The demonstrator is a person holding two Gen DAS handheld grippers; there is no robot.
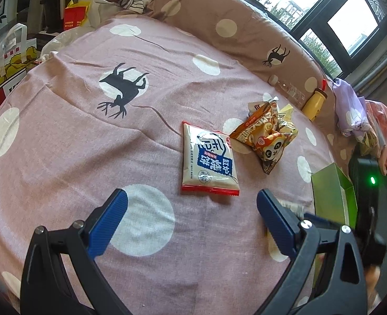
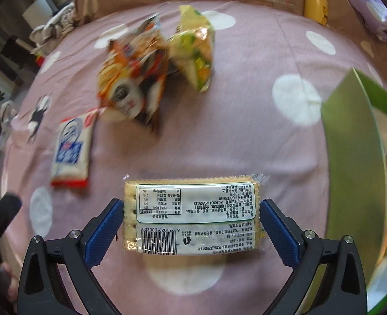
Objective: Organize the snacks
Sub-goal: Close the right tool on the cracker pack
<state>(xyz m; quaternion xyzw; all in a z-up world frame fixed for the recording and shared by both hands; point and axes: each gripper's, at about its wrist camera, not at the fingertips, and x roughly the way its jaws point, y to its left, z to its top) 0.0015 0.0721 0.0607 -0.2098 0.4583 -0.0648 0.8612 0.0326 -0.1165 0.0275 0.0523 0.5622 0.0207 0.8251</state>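
right claw (image 2: 191, 219) around clear-wrapped cracker pack (image 2: 193, 216)

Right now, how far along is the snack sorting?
Early going. In hand: the right gripper is shut on a cracker pack, beside the green box. Left gripper is open and empty. Left on the bedspread: the white packet and the orange-and-yellow bag pile.

A clear plastic bottle (image 1: 288, 88) and a yellow bottle (image 1: 314, 103) lie against the brown dotted pillow (image 1: 219, 13).
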